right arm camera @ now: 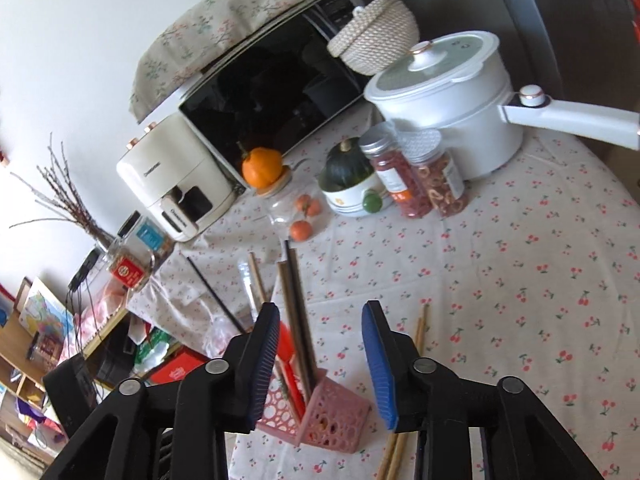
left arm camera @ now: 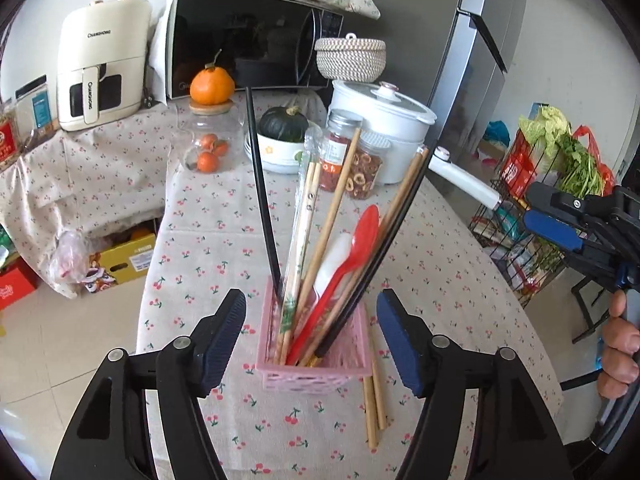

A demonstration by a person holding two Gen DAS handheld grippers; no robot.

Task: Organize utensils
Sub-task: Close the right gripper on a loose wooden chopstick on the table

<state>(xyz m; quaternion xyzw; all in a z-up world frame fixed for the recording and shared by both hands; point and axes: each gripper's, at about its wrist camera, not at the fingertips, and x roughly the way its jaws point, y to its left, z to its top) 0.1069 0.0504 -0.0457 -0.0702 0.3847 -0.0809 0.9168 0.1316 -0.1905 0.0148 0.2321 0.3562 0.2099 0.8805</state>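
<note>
A pink perforated basket [left arm camera: 312,372] stands on the cherry-print tablecloth and holds several chopsticks, black sticks, a white utensil and a red spoon [left arm camera: 352,256]. A pair of wooden chopsticks [left arm camera: 374,404] lies on the cloth right of the basket. My left gripper [left arm camera: 312,340] is open and empty, its pads either side of the basket. My right gripper [right arm camera: 320,360] is open and empty, above the basket [right arm camera: 332,420]. The loose chopsticks [right arm camera: 420,332] show beside its right pad. The right gripper also shows at the right edge of the left wrist view [left arm camera: 560,220].
At the table's back stand a white electric pot [left arm camera: 384,120] with a long handle, two spice jars [left arm camera: 352,160], a bowl with a green squash [left arm camera: 284,136], a glass jar of oranges [left arm camera: 210,148], a microwave [left arm camera: 248,40] and an air fryer [left arm camera: 100,68]. A wire rack of vegetables [left arm camera: 540,184] stands right.
</note>
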